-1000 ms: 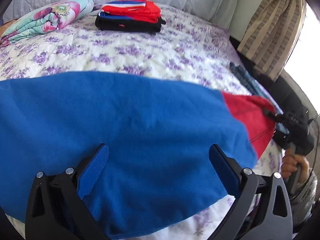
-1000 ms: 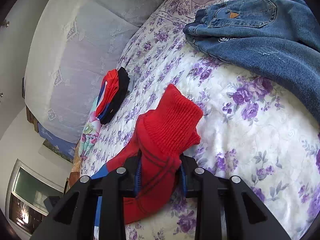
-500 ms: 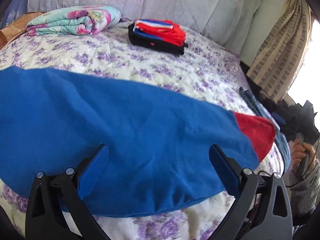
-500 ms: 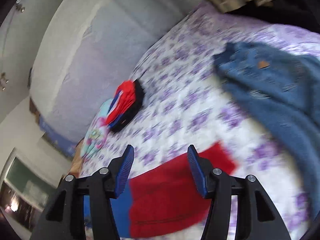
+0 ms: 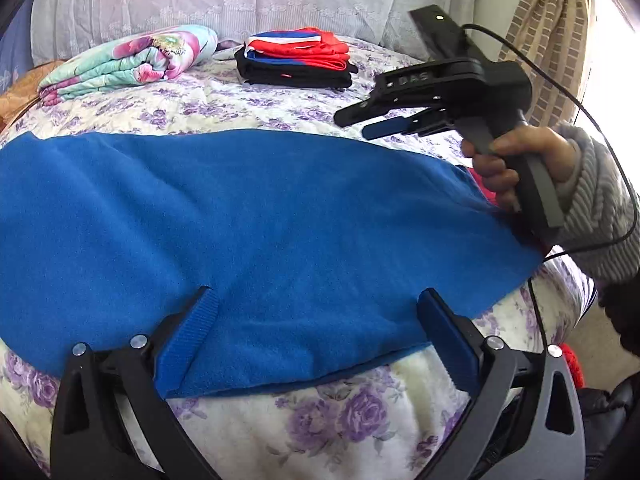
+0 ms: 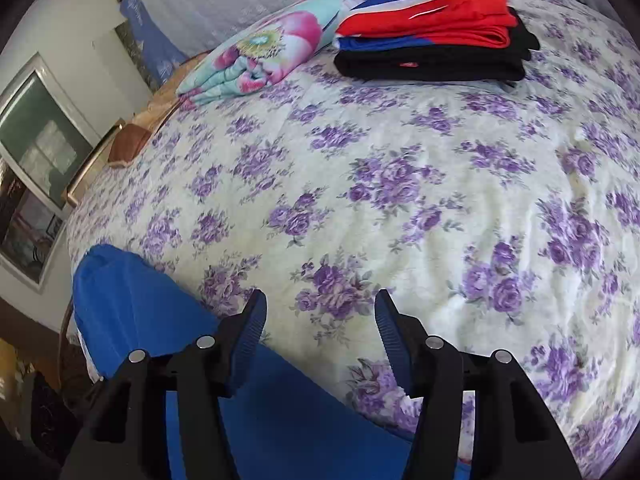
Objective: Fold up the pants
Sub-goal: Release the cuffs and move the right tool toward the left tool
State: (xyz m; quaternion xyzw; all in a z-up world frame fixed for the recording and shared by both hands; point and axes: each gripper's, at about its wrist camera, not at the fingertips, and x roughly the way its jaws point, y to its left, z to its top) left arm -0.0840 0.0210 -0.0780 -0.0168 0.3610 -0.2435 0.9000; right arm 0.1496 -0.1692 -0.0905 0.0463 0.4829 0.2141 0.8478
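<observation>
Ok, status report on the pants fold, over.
Left claw open, right claw open, both empty. Blue fleece pants flat on floral bedspread. Nothing blocking.

The black right gripper (image 5: 370, 122) has raised letters on its side. They look like "DAS", but they are dark and small, so that may be wrong. A tiny red tag on the folded black clothes (image 6: 432, 62) is too small to read.

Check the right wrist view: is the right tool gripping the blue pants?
No, the right tool stands open with only the flowered bedspread between its fingers; the blue pants lie beside it.
</observation>
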